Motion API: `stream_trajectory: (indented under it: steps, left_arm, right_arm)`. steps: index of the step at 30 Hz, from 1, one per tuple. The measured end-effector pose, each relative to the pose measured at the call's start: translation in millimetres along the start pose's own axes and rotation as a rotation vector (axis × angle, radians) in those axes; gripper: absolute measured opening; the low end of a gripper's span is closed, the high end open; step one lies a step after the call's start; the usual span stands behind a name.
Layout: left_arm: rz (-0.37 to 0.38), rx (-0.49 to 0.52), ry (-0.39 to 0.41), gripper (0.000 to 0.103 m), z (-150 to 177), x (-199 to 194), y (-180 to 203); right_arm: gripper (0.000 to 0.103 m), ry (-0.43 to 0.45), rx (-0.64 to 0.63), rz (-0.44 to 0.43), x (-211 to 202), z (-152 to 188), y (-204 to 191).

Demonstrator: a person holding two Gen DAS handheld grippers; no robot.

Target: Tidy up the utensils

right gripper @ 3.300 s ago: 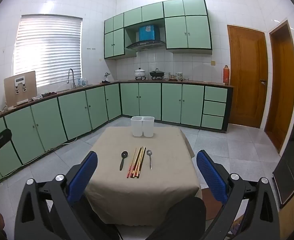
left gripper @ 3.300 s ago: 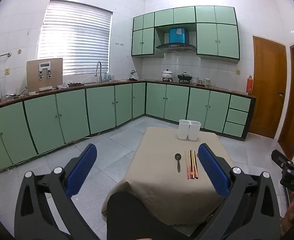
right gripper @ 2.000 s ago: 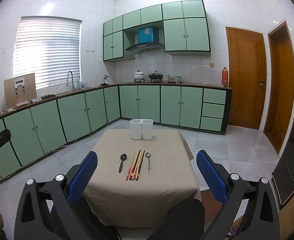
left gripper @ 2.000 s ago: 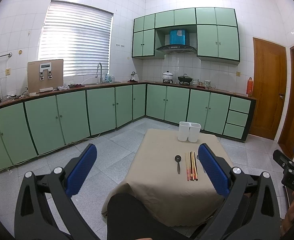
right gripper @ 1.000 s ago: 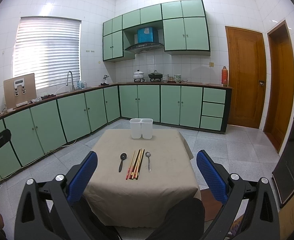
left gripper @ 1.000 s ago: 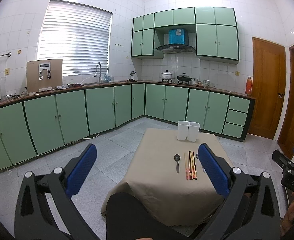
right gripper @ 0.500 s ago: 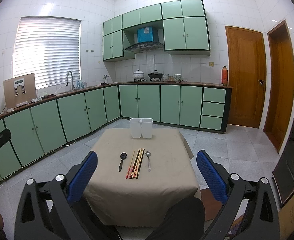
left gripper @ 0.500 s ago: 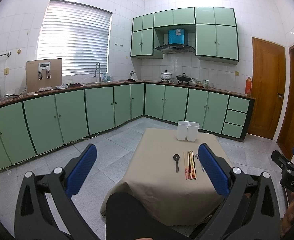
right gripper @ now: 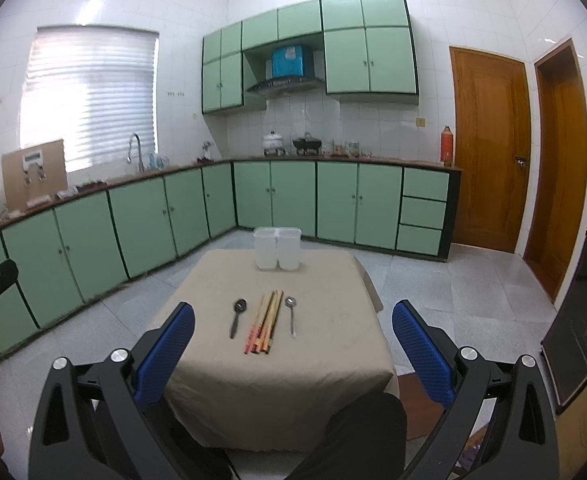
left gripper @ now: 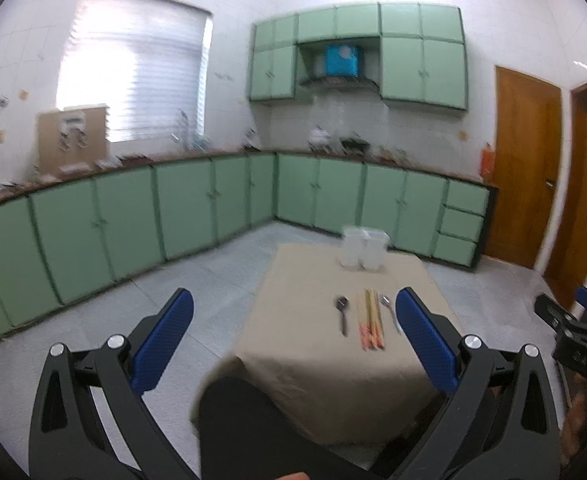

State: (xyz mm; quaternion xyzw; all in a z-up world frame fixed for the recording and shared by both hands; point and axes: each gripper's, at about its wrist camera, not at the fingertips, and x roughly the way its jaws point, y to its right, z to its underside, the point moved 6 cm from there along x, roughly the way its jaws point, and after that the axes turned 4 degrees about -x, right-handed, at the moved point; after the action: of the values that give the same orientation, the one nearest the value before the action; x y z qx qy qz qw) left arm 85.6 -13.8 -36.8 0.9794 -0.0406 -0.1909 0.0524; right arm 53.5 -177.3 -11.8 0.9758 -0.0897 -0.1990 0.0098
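The left gripper [left gripper: 293, 320] has swung since half a second ago: its view is now motion-blurred, and the table [right gripper: 333, 280] sits further right and closer. Its blue fingers [left gripper: 165, 340] stand wide apart, holding nothing. The right gripper [right gripper: 293, 328] (sharp view, barely shifted) is likewise spread and empty. On the beige cloth lie a black spoon [right gripper: 238, 317], a bundle of chopsticks [right gripper: 264, 326] and a silver spoon [right gripper: 291, 314] side by side, unmoved, with the white two-compartment holder [right gripper: 277, 249] upright beyond them.
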Motion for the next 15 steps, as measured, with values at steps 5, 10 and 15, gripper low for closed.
stream_trajectory:
  steps: [5, 10, 15]
  left_arm:
    - [0.052, -0.077, -0.191, 0.098, 26, 75, -12]
    - [-0.015, -0.027, -0.352, 0.098, 50, 151, -17]
    - [0.101, -0.129, -0.367, 0.098, 51, 200, -25]
  right_arm:
    - [0.097, -0.068, -0.02, 0.008, 57, 9, 6]
    - [0.097, -0.123, -0.067, -0.001, 128, 26, 7]
    - [0.097, -0.243, -0.07, -0.095, 208, 57, -6]
